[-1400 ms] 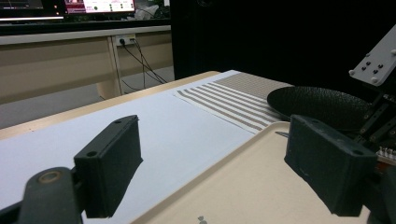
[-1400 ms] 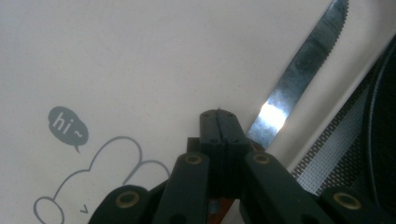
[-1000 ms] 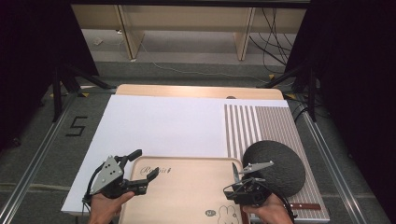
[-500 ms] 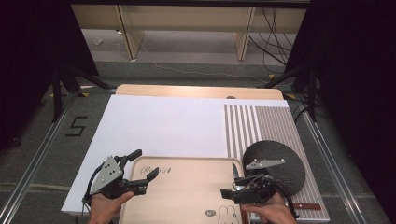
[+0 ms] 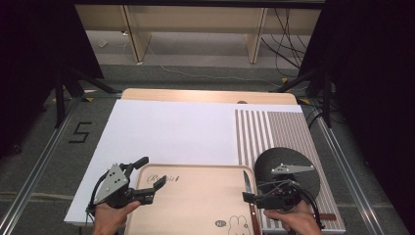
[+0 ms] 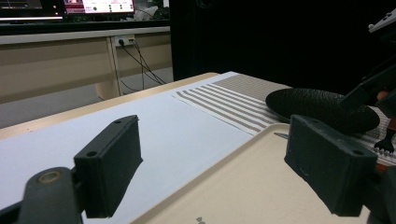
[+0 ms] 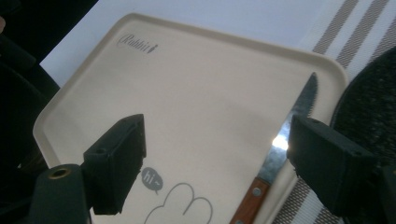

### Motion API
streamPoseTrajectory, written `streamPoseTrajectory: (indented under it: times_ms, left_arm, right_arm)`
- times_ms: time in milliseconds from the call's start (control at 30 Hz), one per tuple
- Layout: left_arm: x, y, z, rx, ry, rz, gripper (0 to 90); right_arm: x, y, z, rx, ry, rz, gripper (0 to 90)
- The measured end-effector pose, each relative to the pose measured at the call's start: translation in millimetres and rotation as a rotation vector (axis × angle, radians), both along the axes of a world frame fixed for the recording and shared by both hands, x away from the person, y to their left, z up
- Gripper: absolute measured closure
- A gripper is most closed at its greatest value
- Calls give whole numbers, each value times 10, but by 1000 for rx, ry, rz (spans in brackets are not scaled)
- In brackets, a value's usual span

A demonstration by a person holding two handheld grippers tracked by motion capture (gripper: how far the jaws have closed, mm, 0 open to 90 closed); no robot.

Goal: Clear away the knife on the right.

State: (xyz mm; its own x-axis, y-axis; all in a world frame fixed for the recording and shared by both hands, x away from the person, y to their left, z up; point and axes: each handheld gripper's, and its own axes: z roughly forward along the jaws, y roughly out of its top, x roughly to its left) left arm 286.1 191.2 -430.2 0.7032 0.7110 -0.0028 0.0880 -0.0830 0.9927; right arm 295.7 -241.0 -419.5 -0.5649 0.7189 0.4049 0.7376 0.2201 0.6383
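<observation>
Beige tray (image 5: 195, 200) at table's near edge: left gripper (image 5: 144, 178) straddles its left rim, jaws wide, pressing nothing; knife (image 5: 250, 200) lies along tray's right edge, wooden handle nearest the person; right gripper (image 5: 254, 197) just over it, jaws just opened wide, empty; black plate (image 5: 288, 171) beyond.

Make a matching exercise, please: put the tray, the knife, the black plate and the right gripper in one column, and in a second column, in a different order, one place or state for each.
Things:
1. tray
2. knife
3. black plate
4. right gripper

Places or states:
A. on the striped mat, right of the tray
B. jaws open, nothing between them
C. lying along the tray's right edge, wooden handle toward the person
D. beige, with a rabbit drawing, near the table's front edge

Pairs: 1-D, 2-C, 3-A, 4-B
</observation>
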Motion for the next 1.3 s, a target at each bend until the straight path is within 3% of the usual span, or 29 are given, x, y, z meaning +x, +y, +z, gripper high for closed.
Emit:
streamPoseTrajectory:
  times_ms: [400, 700, 1000, 1100, 1133, 1167, 1300]
  left_arm:
    - [-4, 0, 3, -3, 3, -1, 175]
    - [1, 5, 4, -3, -1, 1, 175]
    - [9, -5, -2, -6, 4, 7, 175]
    - [19, -10, -6, -12, 2, 6, 175]
    - [17, -7, -5, -4, 6, 8, 175]
    - [19, -7, -6, -4, 5, 7, 175]
    - [21, -6, -8, -4, 7, 10, 175]
  right_arm:
    - [-8, -185, 50, 1, -12, -76, 207]
    - [-11, -338, 61, 7, -28, -95, 207]
    - [-48, -514, 70, -2, -32, -132, 206]
    - [-70, -580, 80, -32, -36, -160, 206]
    - [-62, -606, 62, -9, -52, -147, 206]
    - [-76, -626, 78, -22, -28, -162, 206]
    - [-92, -706, 58, -24, -43, -176, 207]
